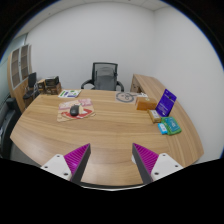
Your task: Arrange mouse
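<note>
My gripper (110, 150) is open, with nothing between its two fingers, and hovers above the near edge of a long wooden table (110, 125). Its magenta pads (77, 157) face each other across a wide gap. Far beyond the fingers, on the left part of the table, a small dark object (72, 108) that may be the mouse lies on a pink flat sheet (78, 107). It is too small to tell for sure.
White papers (70, 94) and a round grey item (125, 97) lie near the far edge. A purple upright box (165, 101) and teal packets (170, 125) stand on the right. A black office chair (102, 75) is behind the table, with more chairs (30, 88) at left.
</note>
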A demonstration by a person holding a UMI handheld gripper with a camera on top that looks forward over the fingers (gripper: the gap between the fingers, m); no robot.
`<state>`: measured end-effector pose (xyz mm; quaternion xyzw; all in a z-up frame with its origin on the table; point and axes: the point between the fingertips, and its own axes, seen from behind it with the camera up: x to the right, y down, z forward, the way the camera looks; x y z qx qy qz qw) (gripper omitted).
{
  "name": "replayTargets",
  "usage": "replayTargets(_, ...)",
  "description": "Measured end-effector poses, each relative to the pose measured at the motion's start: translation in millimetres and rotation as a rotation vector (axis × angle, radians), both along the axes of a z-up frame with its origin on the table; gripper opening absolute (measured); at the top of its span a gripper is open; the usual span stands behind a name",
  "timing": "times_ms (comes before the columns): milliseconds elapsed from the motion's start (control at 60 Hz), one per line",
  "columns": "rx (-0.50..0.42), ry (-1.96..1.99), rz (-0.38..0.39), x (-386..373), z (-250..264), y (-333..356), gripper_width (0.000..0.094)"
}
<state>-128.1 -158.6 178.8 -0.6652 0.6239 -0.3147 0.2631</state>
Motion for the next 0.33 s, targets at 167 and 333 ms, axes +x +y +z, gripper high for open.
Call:
replayTargets(167, -0.010, -0.052, 0.001, -14.5, 19.8, -13.1, 0.0867)
replayTargets(333, -0.039, -0.078, 0.014, -27.6, 30.0, -19.1, 0.0865)
